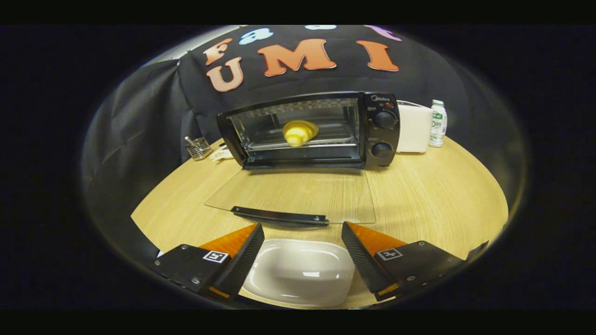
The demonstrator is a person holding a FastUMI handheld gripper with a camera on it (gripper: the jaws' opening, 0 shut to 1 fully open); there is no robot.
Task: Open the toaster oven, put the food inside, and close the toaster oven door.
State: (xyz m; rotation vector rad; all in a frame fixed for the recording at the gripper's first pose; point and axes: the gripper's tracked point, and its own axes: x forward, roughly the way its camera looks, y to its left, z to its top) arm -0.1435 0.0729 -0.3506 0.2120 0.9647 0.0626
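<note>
A black toaster oven (382, 132) stands at the back of the wooden table, its glass door (298, 193) folded down flat toward me. The door's black handle (279, 215) lies just ahead of my fingertips. Inside on the rack sits a yellow pastry-shaped food item (300, 132). My gripper (301, 232) is open, its two orange-and-black fingers (242, 251) spread wide. Between and below them rests an empty white dish (300, 272) on the table; the fingers do not press on it.
A white box (413, 128) and a small white bottle (437, 123) stand right of the oven. A small wire holder (199, 148) and a white scrap sit to its left. The round wooden table (442, 195) ends close behind the oven.
</note>
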